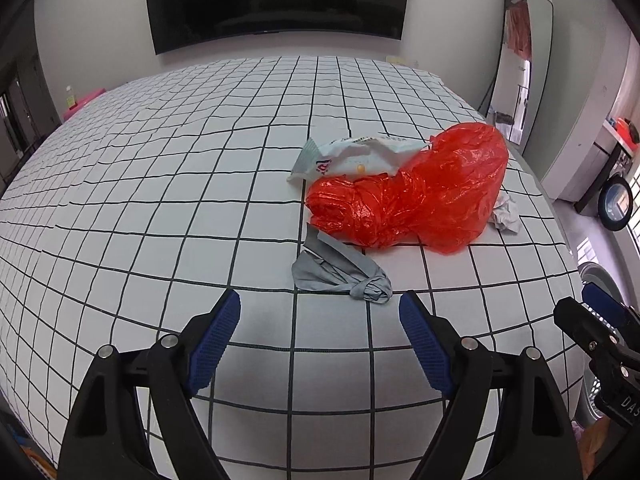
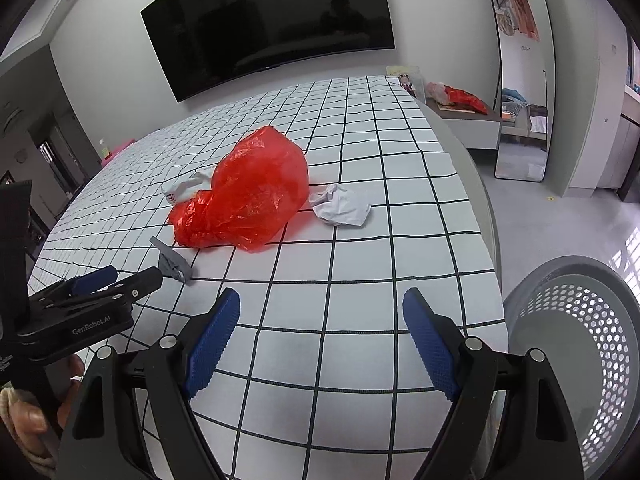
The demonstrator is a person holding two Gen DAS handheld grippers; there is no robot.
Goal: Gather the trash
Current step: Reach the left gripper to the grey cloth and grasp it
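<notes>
Four bits of rubbish lie together on the checked bed [image 1: 160, 200]: a red plastic bag [image 1: 416, 192], a white wrapper [image 1: 352, 158] behind it, a crumpled paper [image 2: 342, 204] to its right and a knotted grey scrap [image 1: 340, 274] nearest the person. A perforated bin [image 2: 580, 344] waits off the bed's right edge.

The grey scrap looks the easiest first pick. I'd bring the left tongs [image 1: 320, 312] straight down over its knot, pinching the bulk rather than the flat tail.

Both the left and the right tongs [image 2: 322, 308] stand wide apart, holding and touching nothing.
</notes>
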